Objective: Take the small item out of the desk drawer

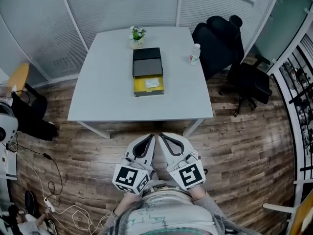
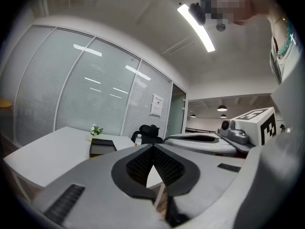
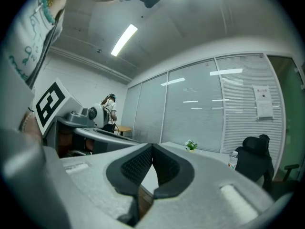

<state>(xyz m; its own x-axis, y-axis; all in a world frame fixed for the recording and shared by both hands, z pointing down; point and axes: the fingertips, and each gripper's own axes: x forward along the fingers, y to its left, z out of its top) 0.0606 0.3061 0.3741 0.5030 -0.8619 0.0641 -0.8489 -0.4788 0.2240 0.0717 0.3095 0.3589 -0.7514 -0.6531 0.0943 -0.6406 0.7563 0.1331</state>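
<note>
Left tongs (image 1: 152,137) and right tongs (image 1: 162,136): both are clenched on nothing and held level, side by side against the body, well apart from the surface (image 1: 105,87), since the reach is judged not yet begun. Drawer box (image 1: 146,61): it is set near the middle of the surface, with its yellow drawer (image 1: 139,85) drawn out toward the person so that the contents are exposed. Small item (image 1: 152,82): a pale object is seen lying untouched inside the open drawer, so one pair of tongs must be released before it can be lifted.
</note>
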